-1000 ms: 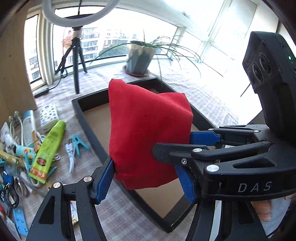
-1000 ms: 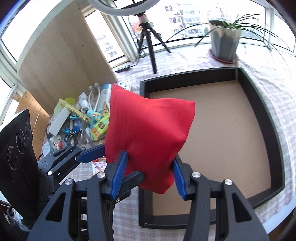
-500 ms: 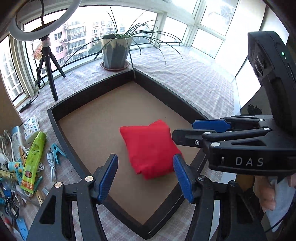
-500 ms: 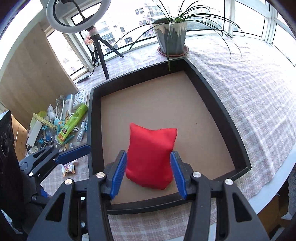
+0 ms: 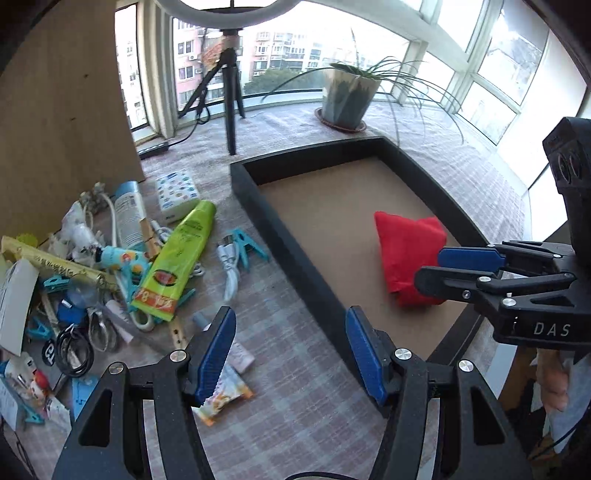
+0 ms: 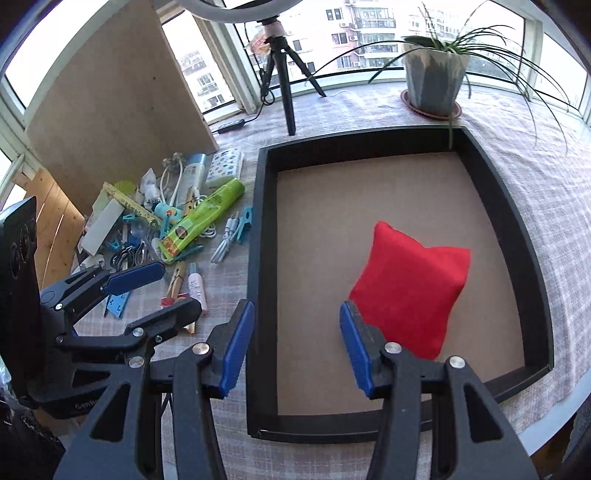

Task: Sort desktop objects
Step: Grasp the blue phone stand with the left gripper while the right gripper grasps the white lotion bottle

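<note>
Both tools, left (image 5: 291,354) and right (image 6: 295,347), gape empty; red bag (image 6: 410,291) lies in tray (image 6: 258,258); risk: reaching into crowded clutter (image 5: 110,266) may snag neighbouring items.

In the left wrist view the right gripper (image 5: 428,266) covers the red cushion's (image 5: 406,247) lower right corner. The ring light (image 6: 236,9) is cut off by the top edge. Labels in the clutter pile (image 6: 155,225) are too small to read.
</note>
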The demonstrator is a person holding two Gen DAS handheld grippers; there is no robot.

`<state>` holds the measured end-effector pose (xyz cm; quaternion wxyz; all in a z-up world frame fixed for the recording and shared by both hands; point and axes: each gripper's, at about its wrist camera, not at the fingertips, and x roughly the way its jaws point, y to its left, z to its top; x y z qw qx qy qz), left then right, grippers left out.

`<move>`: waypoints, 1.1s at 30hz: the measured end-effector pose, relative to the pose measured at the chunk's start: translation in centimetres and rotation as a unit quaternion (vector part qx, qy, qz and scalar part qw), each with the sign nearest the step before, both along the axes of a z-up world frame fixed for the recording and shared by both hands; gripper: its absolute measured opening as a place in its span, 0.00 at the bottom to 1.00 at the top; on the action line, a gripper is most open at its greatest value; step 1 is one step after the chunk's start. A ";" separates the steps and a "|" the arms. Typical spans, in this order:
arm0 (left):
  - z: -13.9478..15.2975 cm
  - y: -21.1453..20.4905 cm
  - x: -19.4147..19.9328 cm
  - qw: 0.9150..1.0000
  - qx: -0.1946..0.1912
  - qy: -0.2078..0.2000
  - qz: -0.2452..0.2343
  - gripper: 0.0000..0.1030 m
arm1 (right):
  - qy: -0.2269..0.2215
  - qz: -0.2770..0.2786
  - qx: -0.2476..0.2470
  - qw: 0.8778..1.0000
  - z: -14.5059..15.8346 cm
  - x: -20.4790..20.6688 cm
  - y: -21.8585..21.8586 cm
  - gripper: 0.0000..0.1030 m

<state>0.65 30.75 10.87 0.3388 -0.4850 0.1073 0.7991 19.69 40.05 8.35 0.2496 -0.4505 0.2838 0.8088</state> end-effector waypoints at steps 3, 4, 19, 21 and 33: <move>-0.8 -4.0 -1.4 0.999 -0.018 0.000 0.041 0.57 | -0.005 0.031 0.003 1.000 -0.3 -2.5 -1.1 0.47; -1.2 -5.4 -1.9 0.998 -0.026 -0.001 0.055 0.57 | -0.005 0.041 0.002 0.999 -0.5 -3.4 -1.4 0.47; -7.4 -18.9 -5.5 0.981 -0.093 -0.050 0.165 0.60 | -0.086 0.146 -0.027 0.985 -7.1 -13.9 -4.6 0.45; -8.1 -19.3 -5.6 0.980 -0.095 -0.060 0.164 0.60 | -0.094 0.148 -0.027 0.984 -7.9 -14.4 -4.6 0.44; -9.4 -17.9 -5.4 0.983 -0.136 -0.049 0.112 0.58 | -0.128 0.159 -0.015 0.979 -10.0 -16.1 -4.3 0.40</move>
